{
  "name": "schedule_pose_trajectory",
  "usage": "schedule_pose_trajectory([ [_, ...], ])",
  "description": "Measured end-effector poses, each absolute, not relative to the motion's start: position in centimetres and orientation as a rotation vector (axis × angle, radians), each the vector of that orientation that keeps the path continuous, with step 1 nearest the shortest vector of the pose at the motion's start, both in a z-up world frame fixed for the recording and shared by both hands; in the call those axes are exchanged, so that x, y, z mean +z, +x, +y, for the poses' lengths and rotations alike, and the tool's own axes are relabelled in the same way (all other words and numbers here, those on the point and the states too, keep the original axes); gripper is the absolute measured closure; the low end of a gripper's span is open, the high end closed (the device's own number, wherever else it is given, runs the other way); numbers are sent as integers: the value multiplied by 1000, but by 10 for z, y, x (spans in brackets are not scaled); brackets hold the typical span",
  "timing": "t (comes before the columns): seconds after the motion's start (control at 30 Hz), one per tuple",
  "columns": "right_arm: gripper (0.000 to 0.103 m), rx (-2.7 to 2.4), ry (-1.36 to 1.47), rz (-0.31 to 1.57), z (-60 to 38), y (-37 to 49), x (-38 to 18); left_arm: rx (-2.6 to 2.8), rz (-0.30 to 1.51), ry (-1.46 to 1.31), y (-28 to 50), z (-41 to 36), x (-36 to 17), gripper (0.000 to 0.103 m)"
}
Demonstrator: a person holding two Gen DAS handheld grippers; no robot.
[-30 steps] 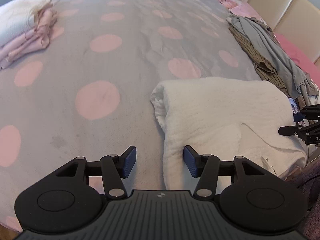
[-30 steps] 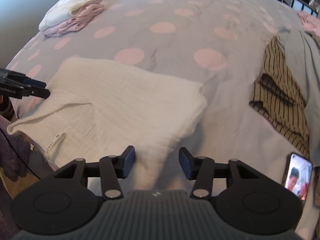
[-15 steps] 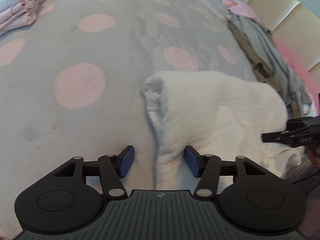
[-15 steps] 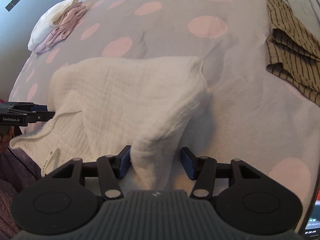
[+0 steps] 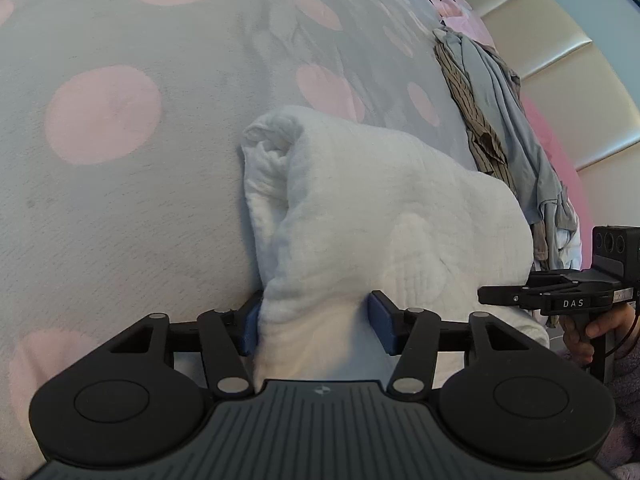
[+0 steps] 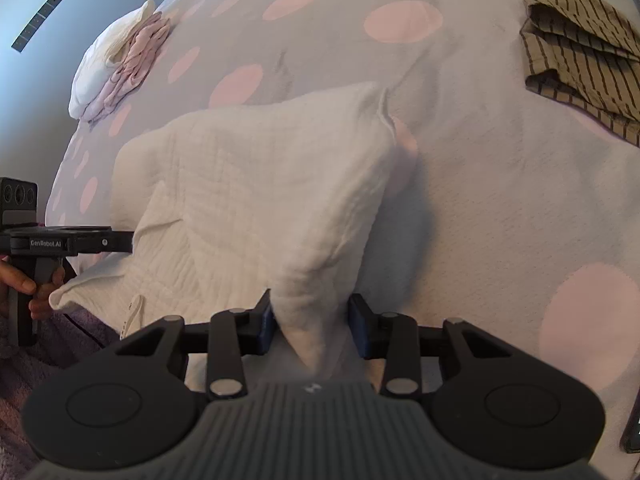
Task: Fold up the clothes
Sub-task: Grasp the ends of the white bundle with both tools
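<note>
A white textured garment (image 5: 380,208) lies partly folded on the grey bedspread with pink dots (image 5: 104,116). My left gripper (image 5: 316,326) has the garment's near left corner bunched between its blue pads, jaws still fairly wide. My right gripper (image 6: 312,326) holds the near right corner (image 6: 316,292) the same way, lifted off the bed. The garment (image 6: 248,184) sags between the two grippers. Each gripper shows in the other's view: the right one at the right edge (image 5: 560,300), the left one at the left edge (image 6: 60,242).
A folded stack of white and pink clothes (image 6: 120,60) sits at the far left of the bed. A striped brown shirt (image 6: 580,36) and a grey garment (image 5: 504,120) lie in a heap on the right. A padded headboard (image 5: 560,60) stands beyond.
Both grippers have moved onto the garment's near corners and lifted them; the cloth now rises and bunches between the pads where it lay flat before.
</note>
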State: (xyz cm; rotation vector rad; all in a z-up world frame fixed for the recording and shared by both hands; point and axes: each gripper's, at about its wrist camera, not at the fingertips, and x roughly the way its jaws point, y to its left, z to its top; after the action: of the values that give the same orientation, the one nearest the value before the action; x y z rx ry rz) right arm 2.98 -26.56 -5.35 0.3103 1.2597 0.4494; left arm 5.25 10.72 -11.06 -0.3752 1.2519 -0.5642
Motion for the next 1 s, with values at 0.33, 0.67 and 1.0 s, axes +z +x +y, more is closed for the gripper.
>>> schedule_pose_trajectory([
  [0.33,64,406,271,1228,-246,32,-57,-551,1217,-279,48,93,-101,67],
  [0.67,76,421,344,1102,-258,13,-30,-571,1092,-278,30,97,-68,83],
  [1.0,77,453,425,927,-239,2,21,-574,942,-366,23,122,-5,85],
])
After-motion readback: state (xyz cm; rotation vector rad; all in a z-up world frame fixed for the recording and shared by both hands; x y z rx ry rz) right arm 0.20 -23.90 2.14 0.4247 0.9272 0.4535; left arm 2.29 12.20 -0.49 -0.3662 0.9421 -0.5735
